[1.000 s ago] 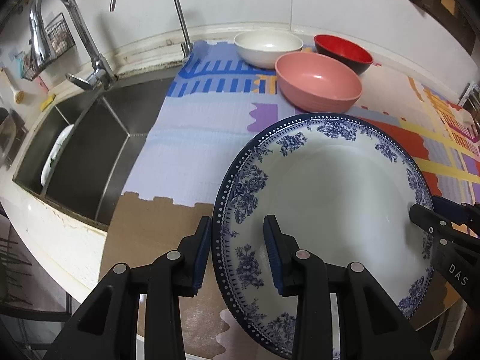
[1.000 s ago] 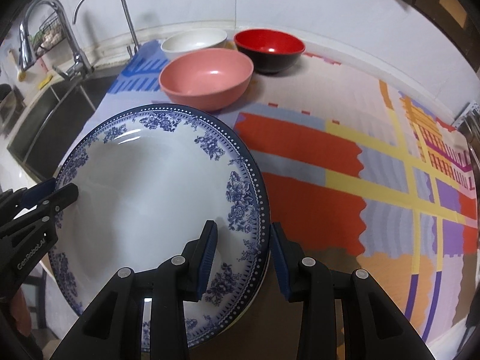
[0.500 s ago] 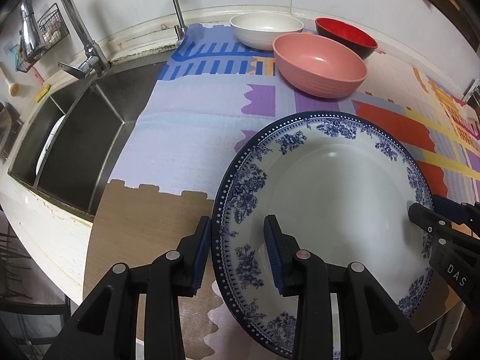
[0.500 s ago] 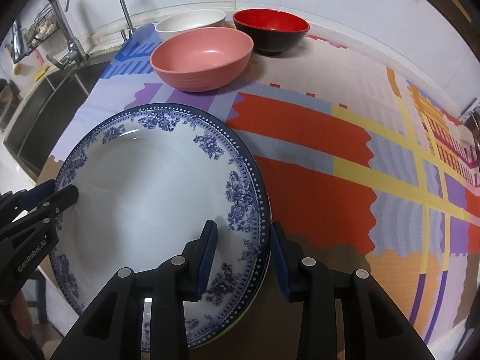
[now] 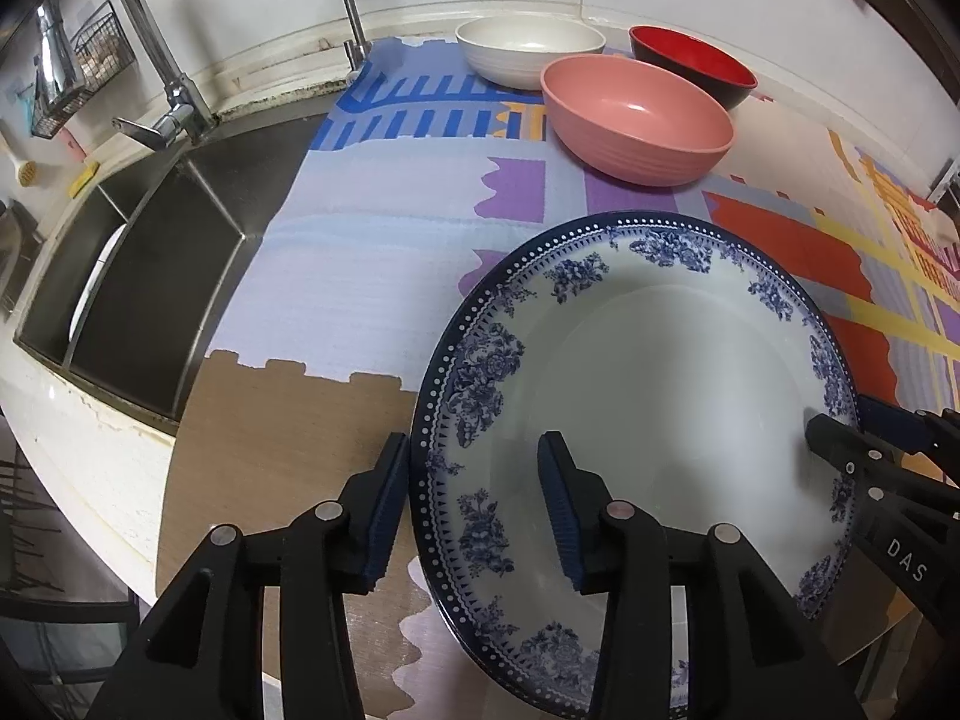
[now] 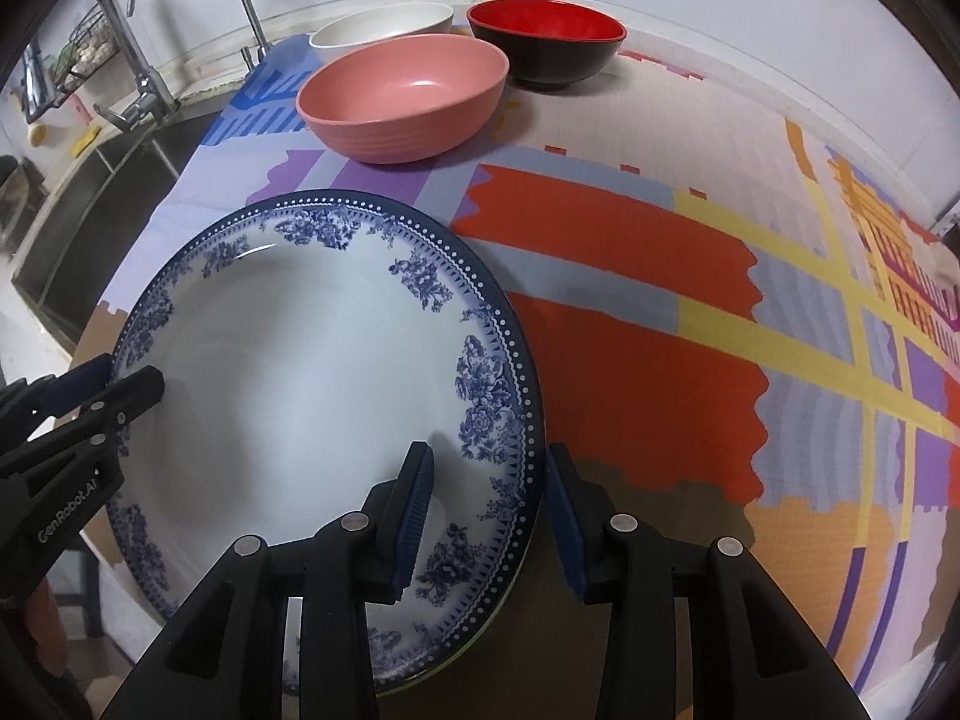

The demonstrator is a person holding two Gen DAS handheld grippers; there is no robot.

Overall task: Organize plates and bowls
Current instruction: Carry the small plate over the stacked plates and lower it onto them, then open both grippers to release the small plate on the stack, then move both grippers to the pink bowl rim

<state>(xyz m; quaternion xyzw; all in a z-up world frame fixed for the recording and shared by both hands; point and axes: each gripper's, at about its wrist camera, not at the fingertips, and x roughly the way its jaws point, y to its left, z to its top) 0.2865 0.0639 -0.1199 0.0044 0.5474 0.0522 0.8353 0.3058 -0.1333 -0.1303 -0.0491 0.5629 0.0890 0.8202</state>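
Left gripper (image 5: 474,510) straddles near-left rim of blue-and-white plate (image 5: 648,384); jaws have just been opening, pads look clear of rim. Right gripper (image 6: 489,510) straddles opposite rim, gap visible at pads too. Plate low over patterned mat (image 6: 630,324). Beyond plate: pink bowl (image 6: 402,99); behind it white bowl (image 6: 384,27), red-and-black bowl (image 6: 546,39). Sink (image 5: 150,276) far left.

Blue-and-white plate, plain bowls, bright patchwork mat

The plate (image 5: 660,396) is white with dark blue flower sprays and a navy rim dotted white; one bowl (image 5: 636,120) is pink all over; another bowl (image 5: 528,51) is cream; the third bowl (image 6: 546,39) is red inside, black outside; the mat (image 6: 630,312) shows blocks of orange-red, lilac, grey, tan, with yellow bands and blue stripes; the grippers' fingers (image 5: 564,504) are black with blue pads.
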